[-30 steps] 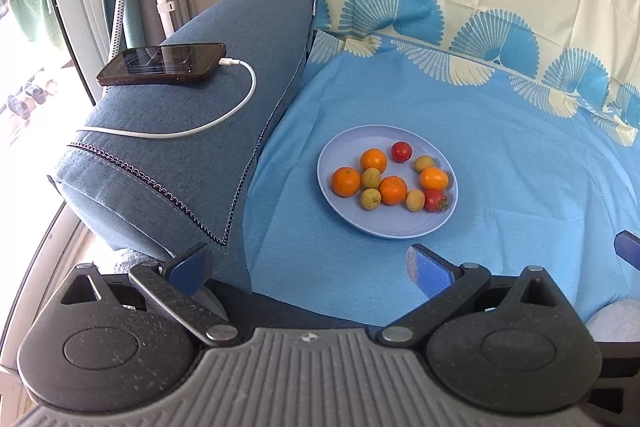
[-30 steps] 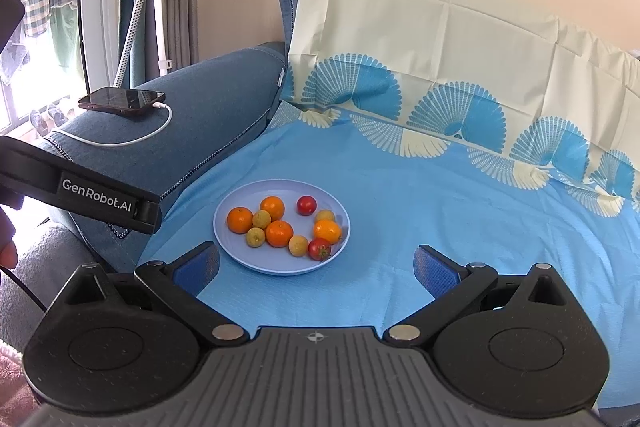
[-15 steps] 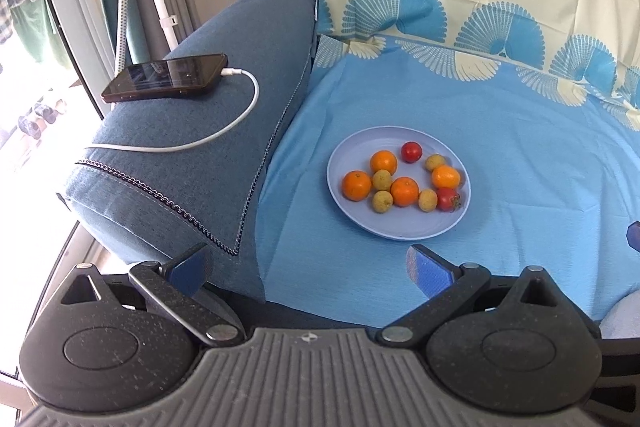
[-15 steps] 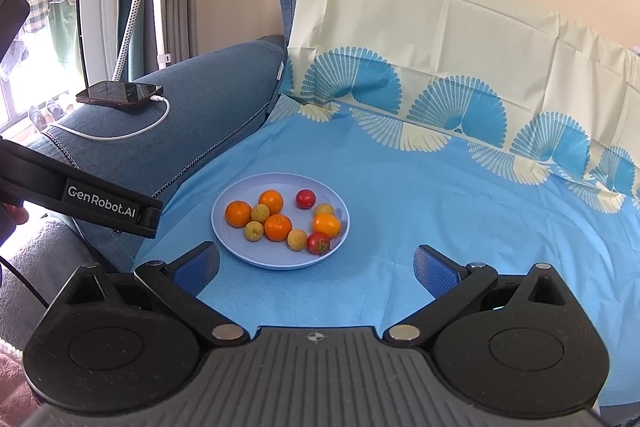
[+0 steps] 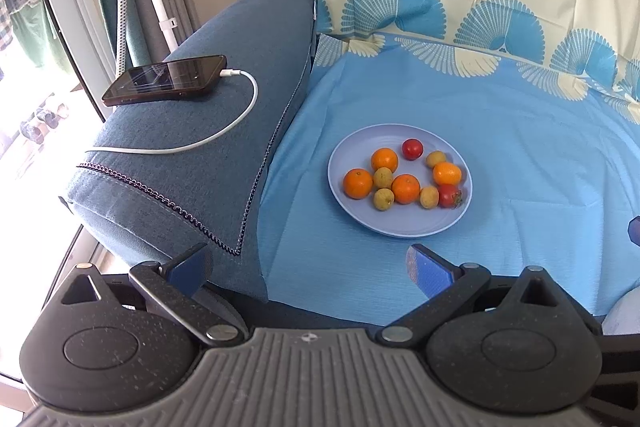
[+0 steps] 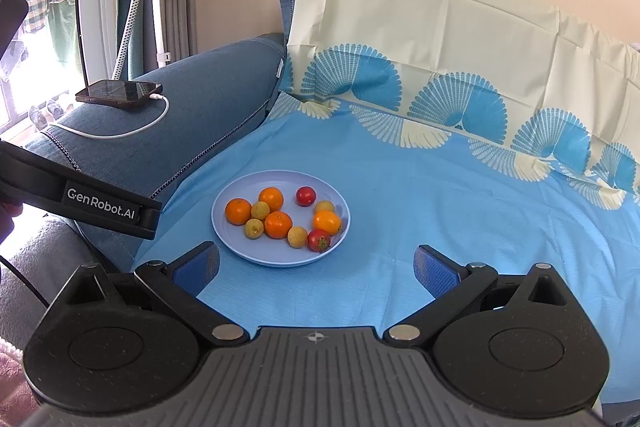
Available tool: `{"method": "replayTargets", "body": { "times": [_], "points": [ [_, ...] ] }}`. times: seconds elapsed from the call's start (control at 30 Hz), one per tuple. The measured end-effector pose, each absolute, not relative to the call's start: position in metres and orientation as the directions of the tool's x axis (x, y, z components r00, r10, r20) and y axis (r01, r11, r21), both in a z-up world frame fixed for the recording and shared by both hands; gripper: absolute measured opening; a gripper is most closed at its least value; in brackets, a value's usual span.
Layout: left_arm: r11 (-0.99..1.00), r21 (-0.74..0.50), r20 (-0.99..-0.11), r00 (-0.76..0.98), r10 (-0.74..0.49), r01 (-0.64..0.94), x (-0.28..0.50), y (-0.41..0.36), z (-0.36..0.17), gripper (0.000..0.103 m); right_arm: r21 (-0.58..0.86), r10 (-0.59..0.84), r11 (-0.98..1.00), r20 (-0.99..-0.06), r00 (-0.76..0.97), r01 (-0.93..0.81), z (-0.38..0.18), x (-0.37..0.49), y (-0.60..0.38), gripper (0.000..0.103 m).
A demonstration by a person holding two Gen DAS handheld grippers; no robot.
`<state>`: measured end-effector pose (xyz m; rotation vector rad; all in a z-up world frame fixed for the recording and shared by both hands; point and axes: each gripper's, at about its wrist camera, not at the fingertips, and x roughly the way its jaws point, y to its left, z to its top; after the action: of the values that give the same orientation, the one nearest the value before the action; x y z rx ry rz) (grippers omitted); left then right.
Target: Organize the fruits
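I had both tongs held above the near edge of the blue sheet point(image 6: 440, 195) covering the sofa seat. The left tongs point(image 5: 308, 263) were spread wide with nothing between the blue pads, and the right tongs point(image 6: 316, 267) were gaping and empty as well. The fruits sat together on a pale blue plate point(image 6: 236, 243) toward the seat's left side, close to the denim armrest point(image 5: 224, 155): four oranges point(image 5: 405, 188), four small yellowish fruits point(image 5: 383, 199) and two red ones point(image 5: 412, 149), several touching. The plate lay just ahead of the right tongs. On the armrest's top lay a phone point(image 5: 166, 79) with a white cable point(image 5: 224, 135) plugged in.
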<state>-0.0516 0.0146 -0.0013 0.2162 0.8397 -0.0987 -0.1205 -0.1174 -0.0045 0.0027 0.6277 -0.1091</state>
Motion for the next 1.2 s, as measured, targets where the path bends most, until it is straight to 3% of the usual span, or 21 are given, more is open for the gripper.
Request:
{"method": "replayTargets", "body": {
  "times": [1.2],
  "points": [
    [0.969,0.174,-0.745,0.667,0.012,0.177,-0.0499,0.013,-0.0022,0.103,-0.032,-0.106,0.994,-0.586,0.804,0.108,-0.0037,-0.1191,-0.1202,0.102]
  ]
}}
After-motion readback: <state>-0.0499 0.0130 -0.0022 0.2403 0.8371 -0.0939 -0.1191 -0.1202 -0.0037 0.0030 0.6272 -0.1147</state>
